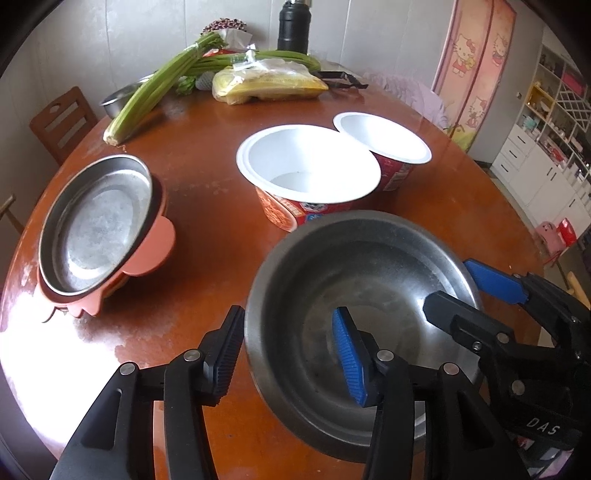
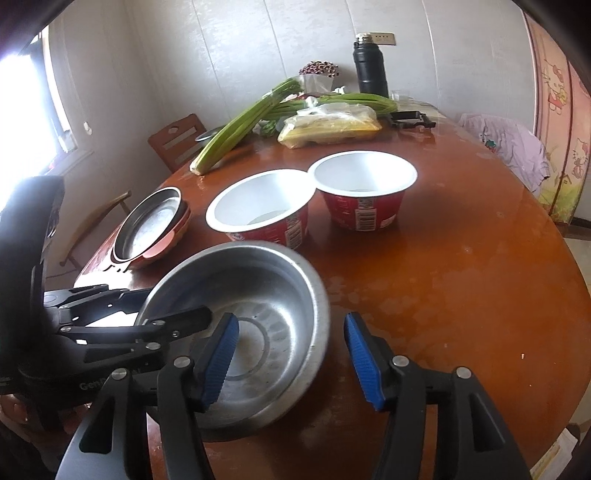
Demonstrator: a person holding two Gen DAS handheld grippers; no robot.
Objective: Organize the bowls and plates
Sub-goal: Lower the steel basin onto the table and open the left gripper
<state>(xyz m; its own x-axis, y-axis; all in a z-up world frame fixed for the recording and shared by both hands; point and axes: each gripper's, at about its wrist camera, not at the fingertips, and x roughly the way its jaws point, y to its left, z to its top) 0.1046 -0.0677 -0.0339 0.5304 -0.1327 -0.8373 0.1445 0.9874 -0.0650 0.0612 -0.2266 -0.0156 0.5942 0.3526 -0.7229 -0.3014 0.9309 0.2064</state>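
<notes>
A steel bowl (image 1: 354,295) (image 2: 266,295) sits near the table's front edge. My left gripper (image 1: 291,350) is open and straddles its left rim, one finger inside, one outside. My right gripper (image 2: 290,360) is open and straddles its right rim; it also shows in the left wrist view (image 1: 461,291). Two white-lined red paper bowls (image 1: 308,162) (image 1: 384,136) stand side by side beyond, also in the right wrist view (image 2: 258,199) (image 2: 362,177). A steel plate (image 1: 96,225) (image 2: 151,221) rests on stacked pink plates (image 1: 151,254) at the left.
Celery stalks (image 1: 155,88), a bagged yellow pack (image 1: 269,85), a black flask (image 1: 293,29) and a small steel bowl (image 1: 118,99) lie at the table's far side. A wooden chair (image 1: 62,118) stands at the left. The brown table (image 2: 461,277) is round.
</notes>
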